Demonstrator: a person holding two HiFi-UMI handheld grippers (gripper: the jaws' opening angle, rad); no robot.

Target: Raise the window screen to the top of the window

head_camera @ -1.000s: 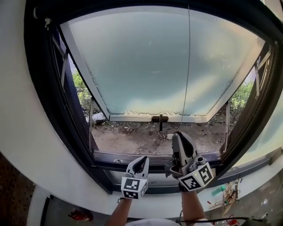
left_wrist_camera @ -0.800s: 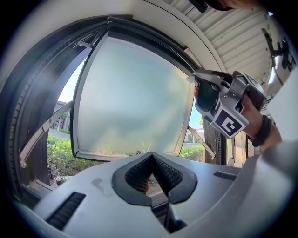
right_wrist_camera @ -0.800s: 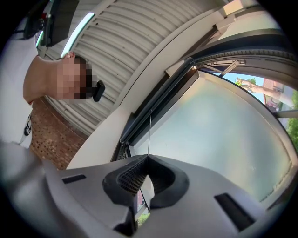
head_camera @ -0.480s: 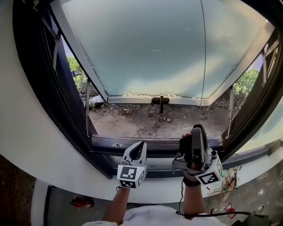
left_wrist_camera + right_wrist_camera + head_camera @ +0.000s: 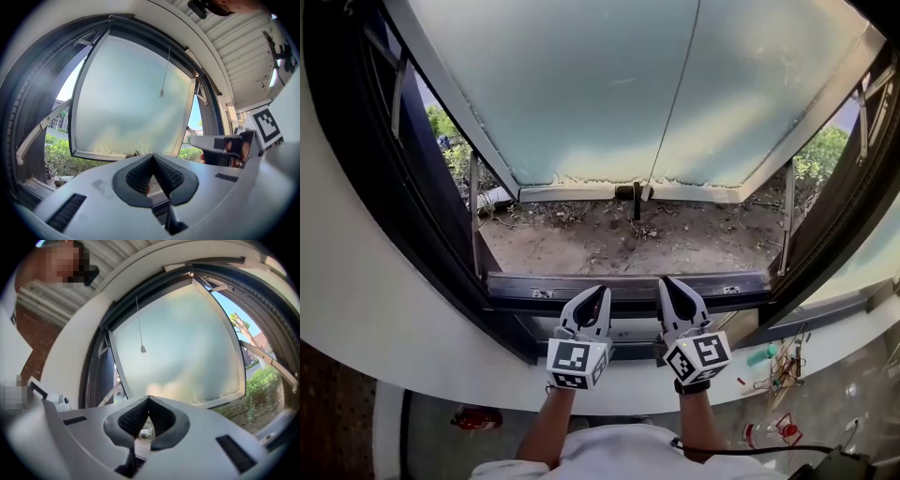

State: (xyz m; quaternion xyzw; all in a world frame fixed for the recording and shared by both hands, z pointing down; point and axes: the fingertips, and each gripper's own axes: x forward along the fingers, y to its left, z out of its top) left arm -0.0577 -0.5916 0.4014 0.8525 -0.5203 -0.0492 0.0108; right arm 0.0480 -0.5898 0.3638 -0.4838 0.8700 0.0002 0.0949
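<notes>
The window's frosted pane (image 5: pixel 600 94) is swung outward over bare ground. A thin pull cord (image 5: pixel 675 94) hangs from the top and slants left, its small end weight (image 5: pixel 649 192) loose near the pane's handle (image 5: pixel 635 199). The cord also shows in the left gripper view (image 5: pixel 161 93) and the right gripper view (image 5: pixel 143 348). I cannot make out a screen across the opening. My left gripper (image 5: pixel 596 295) and right gripper (image 5: pixel 668 284) sit side by side at the dark lower frame (image 5: pixel 619 281), both shut and holding nothing. Their pads meet in the gripper views, left gripper (image 5: pixel 153 157) and right gripper (image 5: pixel 148 399).
Metal stay arms (image 5: pixel 473 216) (image 5: pixel 787 216) brace the pane at both sides. Dirt and twigs (image 5: pixel 619 239) lie outside below it, with shrubs (image 5: pixel 825 155) beyond. A white wall ledge (image 5: pixel 412 309) runs under the frame. Small clutter (image 5: pixel 778 366) and a red object (image 5: pixel 473 417) lie on the floor.
My right gripper has dropped from beside the cord to the lower frame next to the left gripper. The cord now swings free and slants left. The left gripper has stayed put.
</notes>
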